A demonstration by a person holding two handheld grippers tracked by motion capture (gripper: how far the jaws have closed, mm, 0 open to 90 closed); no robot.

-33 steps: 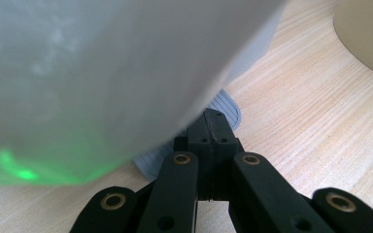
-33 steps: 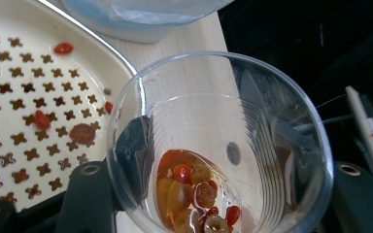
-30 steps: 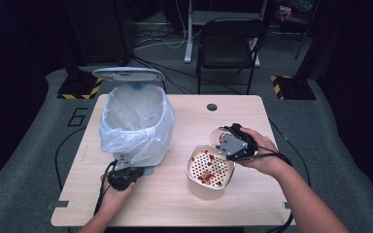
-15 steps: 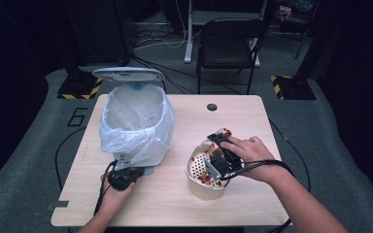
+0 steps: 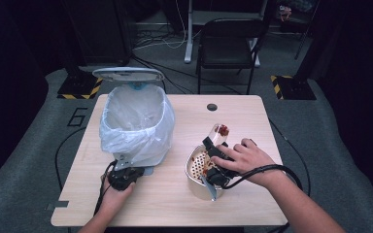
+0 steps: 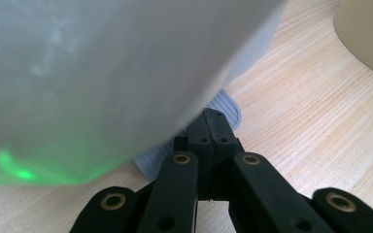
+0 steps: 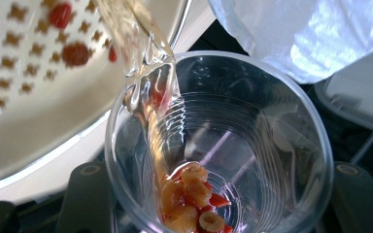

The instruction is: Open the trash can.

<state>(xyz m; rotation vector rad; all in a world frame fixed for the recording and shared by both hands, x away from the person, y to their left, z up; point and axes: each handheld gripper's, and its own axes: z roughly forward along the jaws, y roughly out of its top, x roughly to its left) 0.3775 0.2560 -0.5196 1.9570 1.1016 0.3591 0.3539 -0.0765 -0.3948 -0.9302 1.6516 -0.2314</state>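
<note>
A clear plastic cup point(image 5: 219, 133) point(image 7: 252, 145) lies tipped over a cream strainer pot point(image 5: 194, 180) point(image 7: 39, 111), with my right gripper point(image 5: 214, 158) point(image 7: 218, 196) shut on it. Liquid point(image 7: 148, 77) runs from the cup's rim onto the perforated insert, which holds a few red bits. Red and yellowish fruit pieces point(image 7: 192, 196) stay at the cup's bottom. My left gripper point(image 5: 124, 177) point(image 6: 212, 127) is shut, its tips resting on the grey pedal point(image 6: 229, 108) of a bin lined with a white bag point(image 5: 135, 121) point(image 6: 102, 73). The bin's lid point(image 5: 128, 74) stands up.
The wooden table point(image 5: 170, 206) has a round cable hole point(image 5: 211, 107) at its far side. A black chair point(image 5: 228, 46) stands behind the table. Cables trail from both grippers over the front edge.
My right hand has carried the cup left and a little down, from beside the strainer pot to over it, and tipped it further. The left gripper has stayed on the pedal.
</note>
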